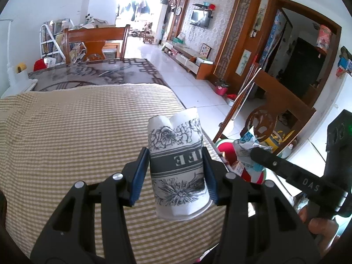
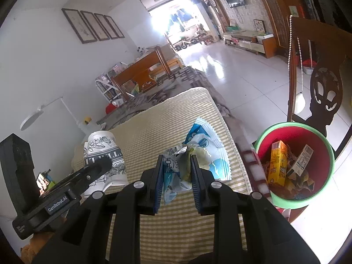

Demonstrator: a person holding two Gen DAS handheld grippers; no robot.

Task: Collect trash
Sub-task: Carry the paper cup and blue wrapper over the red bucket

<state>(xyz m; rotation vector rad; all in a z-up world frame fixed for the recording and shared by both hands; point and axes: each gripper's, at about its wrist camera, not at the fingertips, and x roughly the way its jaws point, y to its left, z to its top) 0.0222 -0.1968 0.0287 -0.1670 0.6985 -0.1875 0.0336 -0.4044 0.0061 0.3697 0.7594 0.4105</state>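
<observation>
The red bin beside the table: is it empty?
No, the red bin already holds trash, among it a yellow carton and a white box.

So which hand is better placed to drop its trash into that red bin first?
Probably the right. The right gripper holds the blue wrapper right beside the red bin; the left gripper, holding the paper cup, is farther away.

The paper cup [image 1: 178, 165] is white with black flower drawings and a grey band; the wrapper [image 2: 204, 151] blue and white; the bin [image 2: 330, 151] red inside, green-rimmed; the tablecloth [image 1: 77, 132] yellow-and-white checked.
</observation>
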